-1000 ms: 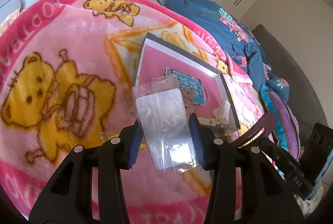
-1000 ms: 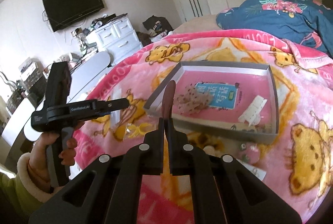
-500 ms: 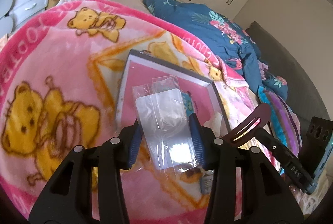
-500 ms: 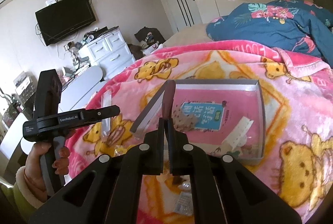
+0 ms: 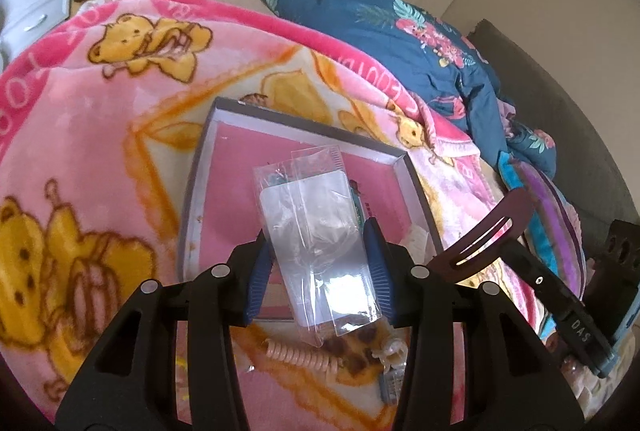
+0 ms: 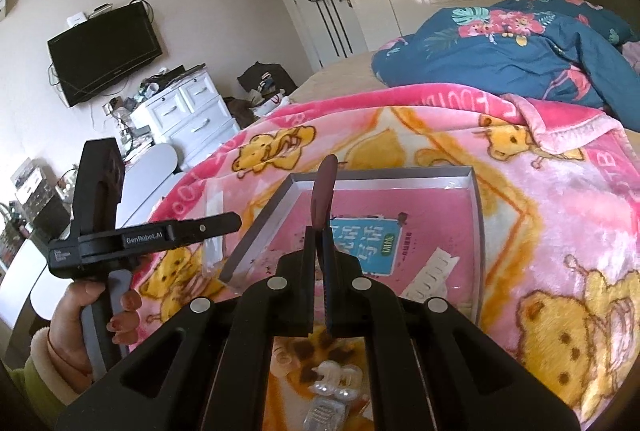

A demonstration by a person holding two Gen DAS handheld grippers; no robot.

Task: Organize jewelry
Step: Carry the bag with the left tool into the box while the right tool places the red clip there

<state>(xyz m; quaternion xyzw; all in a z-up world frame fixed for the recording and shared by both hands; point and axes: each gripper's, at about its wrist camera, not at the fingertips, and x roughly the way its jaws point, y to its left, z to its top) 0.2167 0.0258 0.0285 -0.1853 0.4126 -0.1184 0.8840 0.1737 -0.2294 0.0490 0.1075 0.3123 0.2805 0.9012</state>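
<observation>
plastic bags sit pinched in the left hand-held gripper over the box on the bed's blanket; right hand-held gripper, jaws closed, clamps a maroon hair clip above the box's near edge.

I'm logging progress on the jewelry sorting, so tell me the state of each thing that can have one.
left gripper: shut on clear plastic bag, held above the tray
right gripper: shut on maroon hair clip, clip upright
gray tray: open, holds a blue card
pearl clip: loose on blanket
</observation>
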